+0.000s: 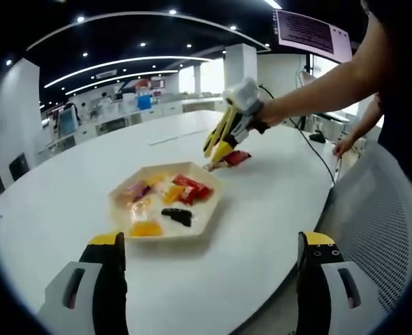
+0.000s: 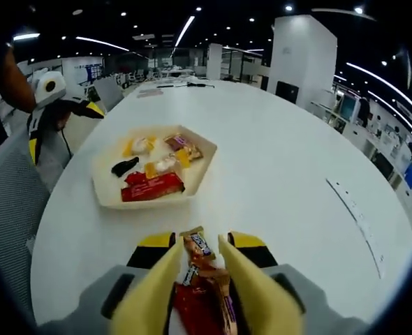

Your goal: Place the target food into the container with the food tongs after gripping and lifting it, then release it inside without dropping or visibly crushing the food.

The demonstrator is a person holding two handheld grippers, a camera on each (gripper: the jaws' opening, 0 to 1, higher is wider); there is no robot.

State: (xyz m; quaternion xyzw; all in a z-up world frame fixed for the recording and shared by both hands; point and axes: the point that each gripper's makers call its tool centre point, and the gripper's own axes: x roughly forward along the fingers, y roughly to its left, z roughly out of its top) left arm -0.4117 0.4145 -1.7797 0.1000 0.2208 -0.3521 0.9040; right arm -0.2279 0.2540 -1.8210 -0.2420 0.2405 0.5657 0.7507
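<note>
A shallow beige tray (image 1: 204, 213) (image 2: 103, 190) on the white table holds several wrapped snacks, among them a red packet (image 2: 151, 185) and a black one (image 1: 178, 216). My right gripper (image 2: 202, 243) (image 1: 239, 112) is shut on yellow food tongs (image 2: 153, 289) (image 1: 218, 139). The tongs pinch a red and brown snack packet (image 2: 200, 276) (image 1: 235, 158) low over the table, just to one side of the tray. My left gripper (image 1: 211, 241) stands open on the tray's near side, nothing between its jaws. It also appears beyond the tray (image 2: 52, 98) in the right gripper view.
A grey mesh chair (image 1: 387, 230) (image 2: 10, 202) stands at the table's edge beside the left gripper. A black cable (image 1: 314, 150) runs over the table, and a person's hand (image 1: 346, 145) rests by the edge. Bare white tabletop (image 2: 297, 174) spreads past the tray.
</note>
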